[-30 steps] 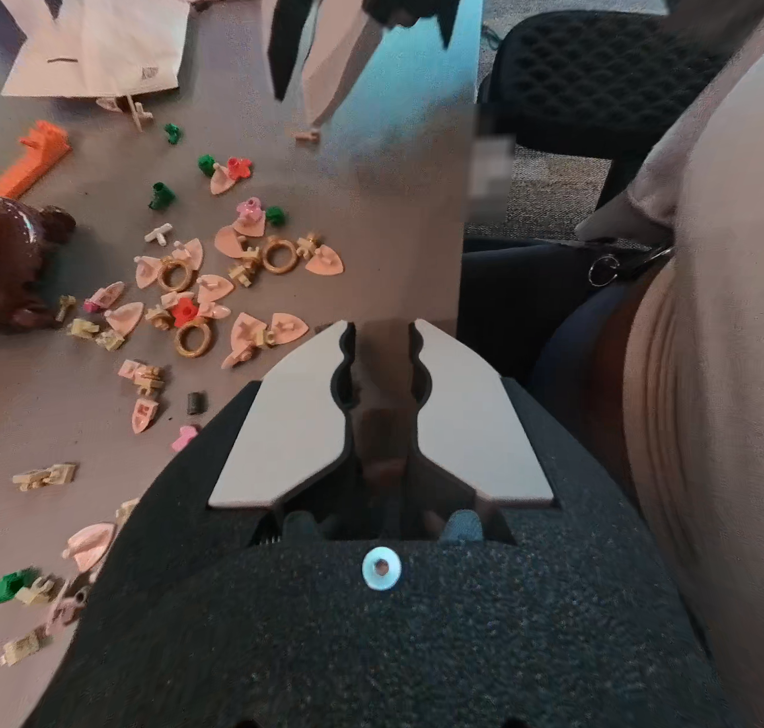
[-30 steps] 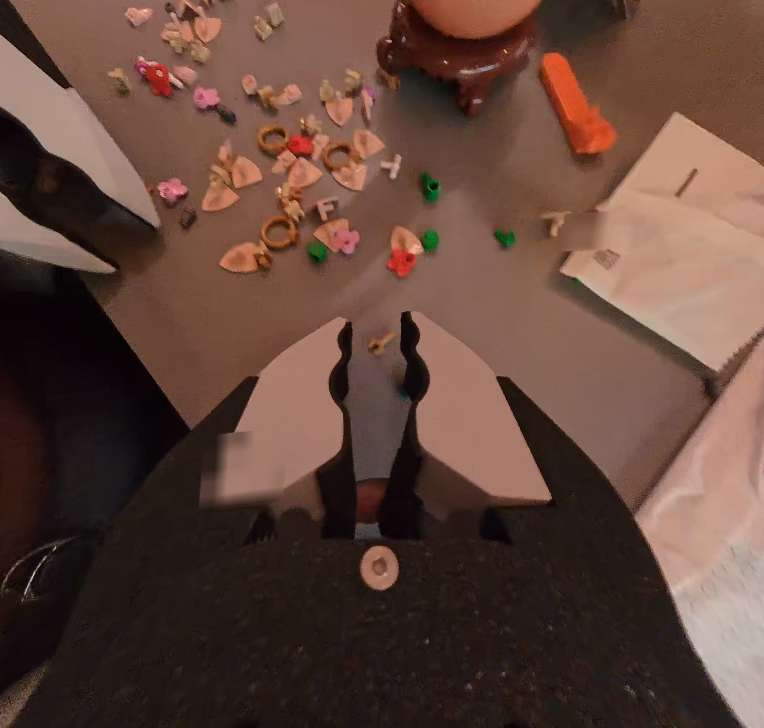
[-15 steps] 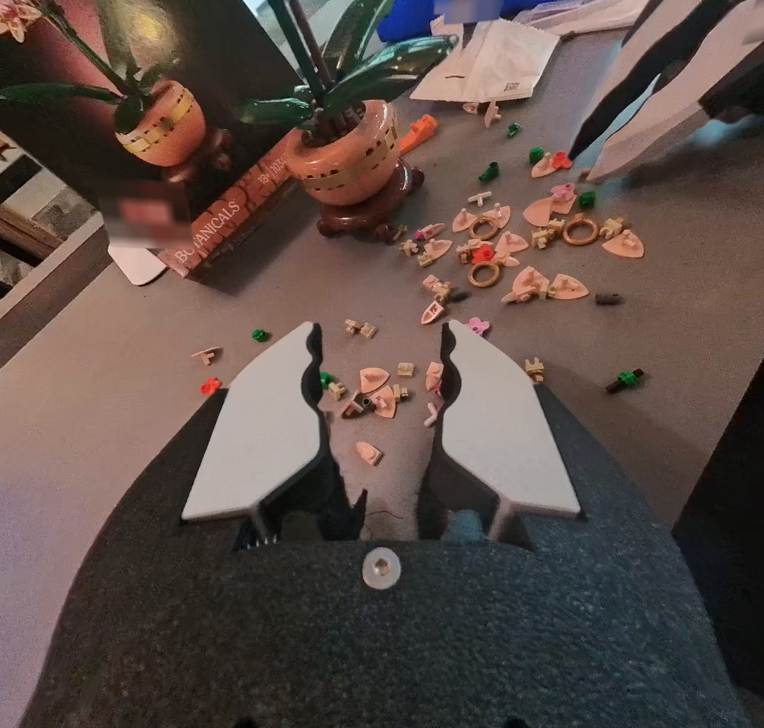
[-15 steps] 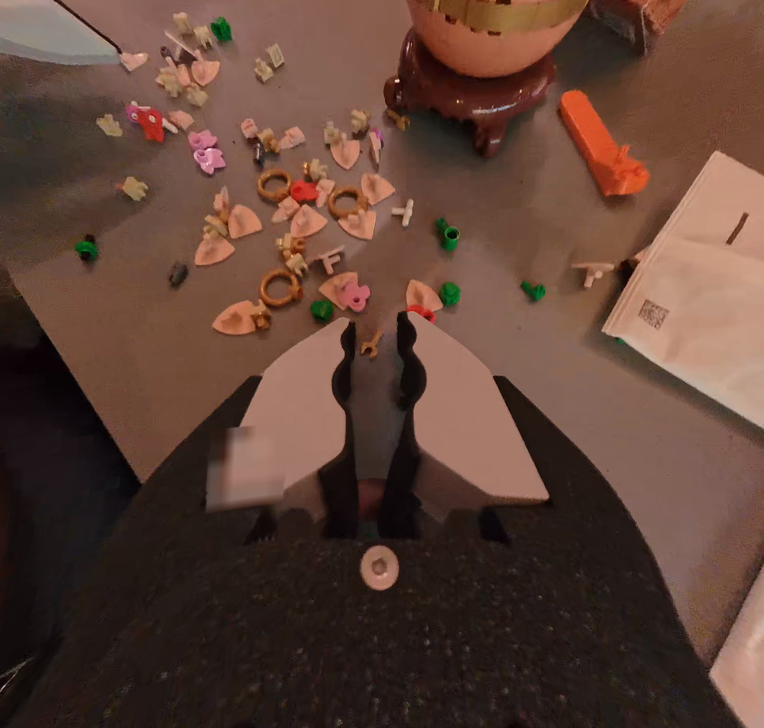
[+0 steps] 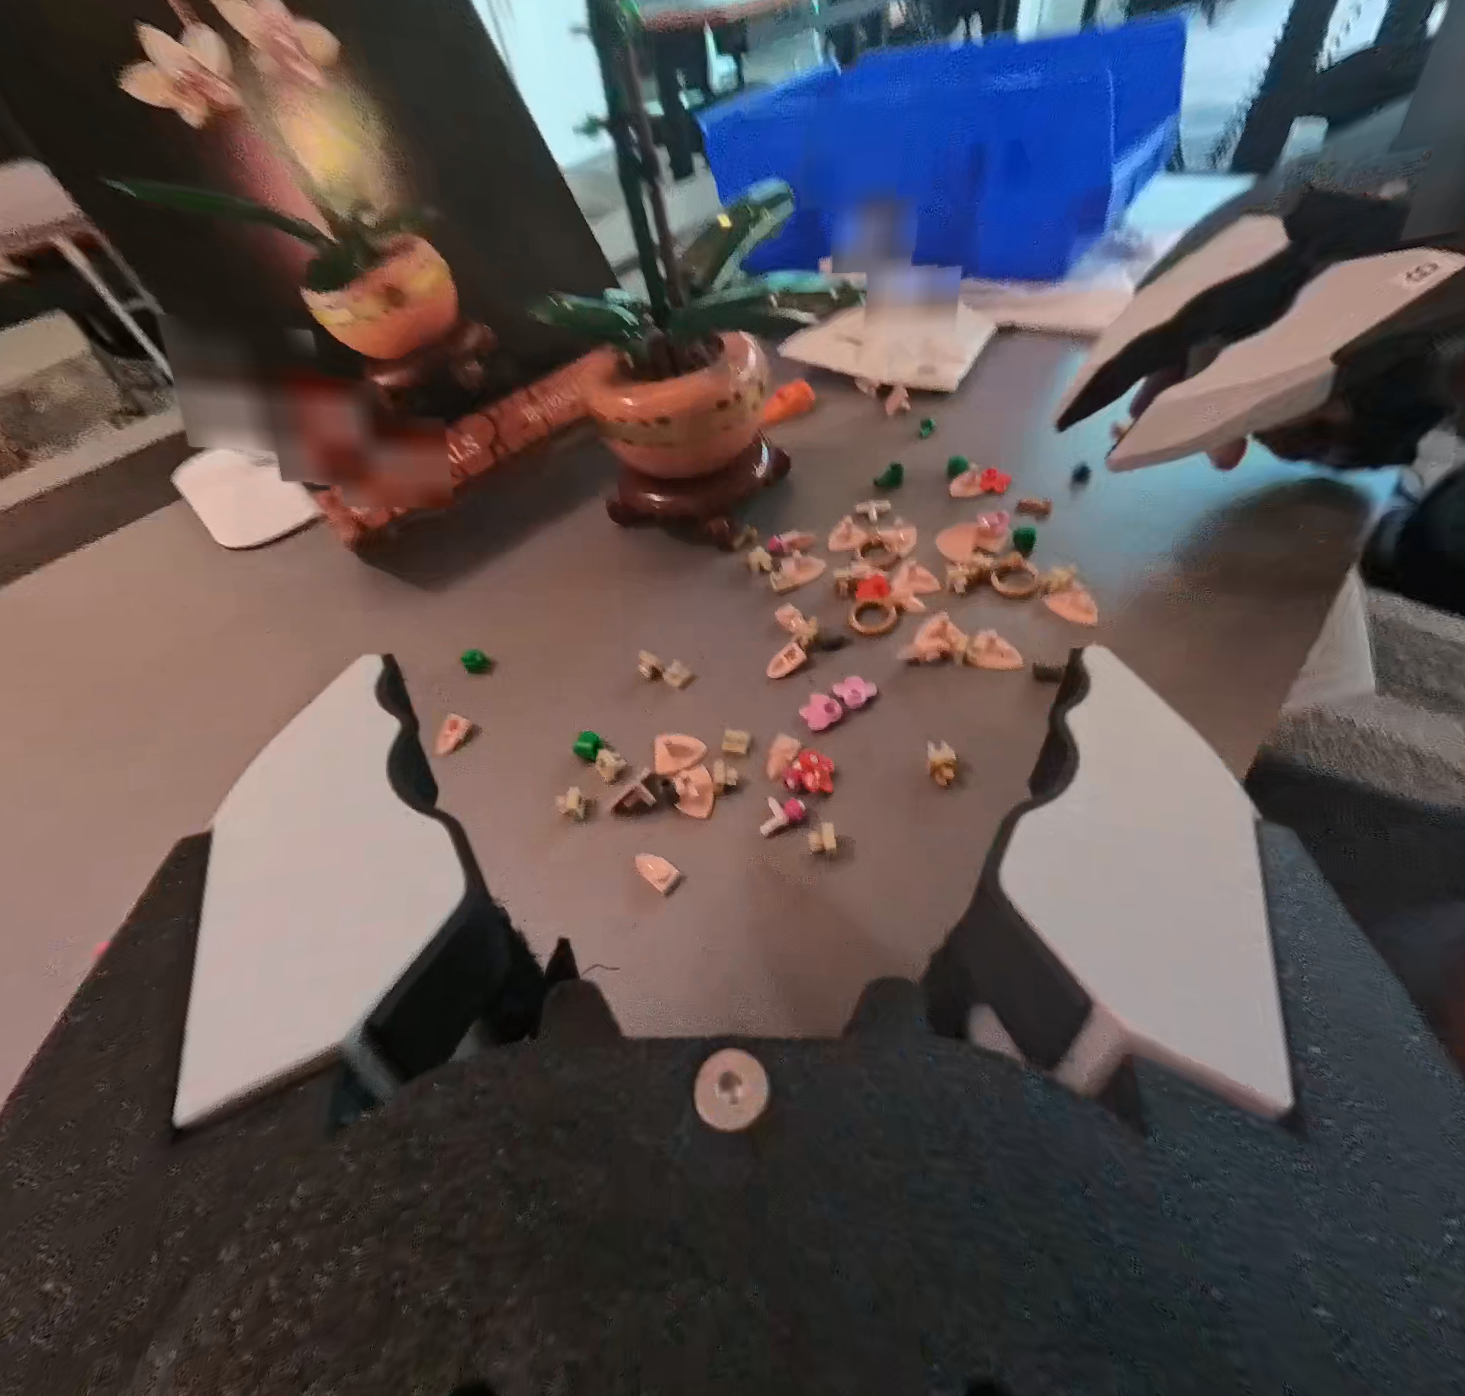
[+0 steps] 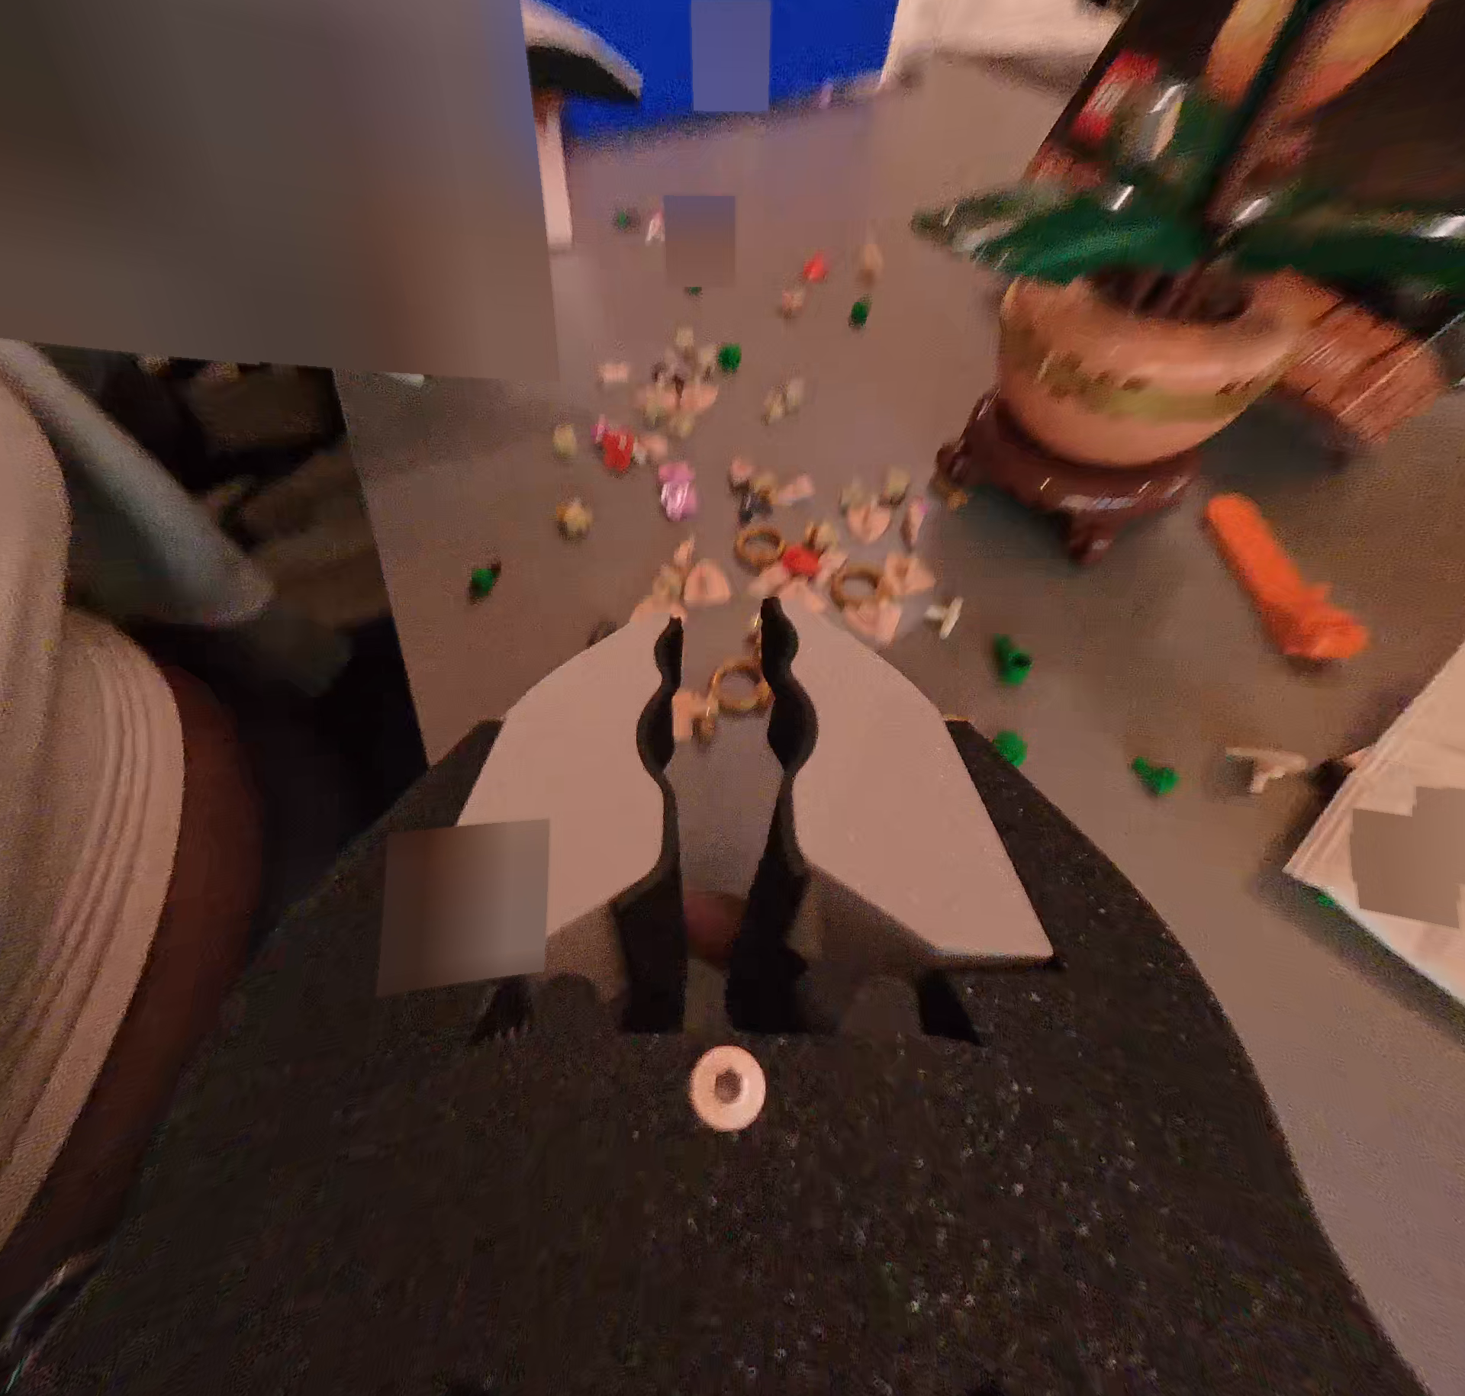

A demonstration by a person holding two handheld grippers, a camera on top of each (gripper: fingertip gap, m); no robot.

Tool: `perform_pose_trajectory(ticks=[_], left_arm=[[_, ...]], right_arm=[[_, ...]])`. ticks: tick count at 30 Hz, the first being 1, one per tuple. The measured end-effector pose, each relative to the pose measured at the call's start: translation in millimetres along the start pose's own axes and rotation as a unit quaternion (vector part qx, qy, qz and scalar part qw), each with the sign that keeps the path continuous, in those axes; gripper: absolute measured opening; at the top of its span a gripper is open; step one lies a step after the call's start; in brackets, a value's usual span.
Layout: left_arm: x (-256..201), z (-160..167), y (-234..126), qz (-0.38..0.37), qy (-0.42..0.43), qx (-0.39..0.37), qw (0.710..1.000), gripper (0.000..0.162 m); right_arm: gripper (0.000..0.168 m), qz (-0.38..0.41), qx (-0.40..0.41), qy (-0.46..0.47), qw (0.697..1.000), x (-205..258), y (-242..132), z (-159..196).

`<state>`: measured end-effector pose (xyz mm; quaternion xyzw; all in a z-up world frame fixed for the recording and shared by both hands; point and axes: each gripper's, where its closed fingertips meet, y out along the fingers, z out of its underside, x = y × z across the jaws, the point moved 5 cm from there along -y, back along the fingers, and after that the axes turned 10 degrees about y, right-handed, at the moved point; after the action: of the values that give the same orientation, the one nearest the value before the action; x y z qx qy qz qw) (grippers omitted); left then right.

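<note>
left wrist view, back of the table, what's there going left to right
white pad → dark box with a flower picture → brick-built flower pot → orange tool → white paper bag → right gripper, held above the table edge with its jaws nearly closed.

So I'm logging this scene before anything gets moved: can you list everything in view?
table: one, grey, under everything
small building pieces: dozens, pink, tan, green, red and gold, scattered mid-table
potted plant model: one, peach pot on a brown stand, behind the pieces
picture box: one, dark, standing behind the pot
orange tool: one, orange, right of the pot in the right wrist view
paper bags: white, count unclear, far side
blue bin: one, blue, background
left gripper: open wide, above pieces
right gripper: narrow gap, a tiny gold piece at its tips
</note>
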<state>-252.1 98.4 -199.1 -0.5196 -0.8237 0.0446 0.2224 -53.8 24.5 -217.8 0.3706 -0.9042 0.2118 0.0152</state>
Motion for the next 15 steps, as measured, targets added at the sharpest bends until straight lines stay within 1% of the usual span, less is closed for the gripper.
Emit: perform_pose_trajectory(ticks=[1, 2, 4, 5, 6, 8, 10, 13, 14, 15], left_arm=[[8, -6, -5, -0.026, -0.012, -0.031, 0.999, 0.146], [16, -12, -11, -0.053, -0.026, -0.061, 0.996, 0.146], [34, -24, -27, -0.107, -0.053, -0.128, 0.985, 0.146], [43, -30, -37, -0.13, -0.071, -0.164, 0.975, 0.146], [51, -35, -46, -0.147, -0.089, -0.199, 0.965, 0.146], [64, -40, -63, -0.17, -0.111, -0.247, 0.948, 0.146], [73, -39, -73, -0.187, -0.107, -0.252, 0.944, 0.146], [75, -34, -77, -0.193, -0.084, -0.225, 0.951, 0.146], [73, -33, -74, -0.182, -0.082, -0.217, 0.956, 0.146], [69, -31, -70, -0.159, -0.083, -0.207, 0.962, 0.146]], right_arm=[[0.021, 0.002, -0.084, 0.017, 0.996, -3, -7, -17], [0.026, 0.004, -0.174, 0.039, 0.984, -6, -18, -33], [0.057, 0.009, -0.33, 0.058, 0.942, -16, -49, -59], [0.073, 0.03, -0.376, 0.071, 0.923, -24, -63, -66], [0.088, 0.047, -0.401, 0.076, 0.912, -30, -74, -70], [0.118, 0.104, -0.407, 0.055, 0.906, -40, -90, -73], [0.146, 0.152, -0.385, 0.022, 0.91, -45, -98, -72], [0.146, 0.207, -0.337, -0.009, 0.919, -52, -105, -67], [0.146, 0.214, -0.316, -0.011, 0.924, -54, -105, -65], [0.141, 0.231, -0.288, -0.003, 0.929, -59, -104, -62]])
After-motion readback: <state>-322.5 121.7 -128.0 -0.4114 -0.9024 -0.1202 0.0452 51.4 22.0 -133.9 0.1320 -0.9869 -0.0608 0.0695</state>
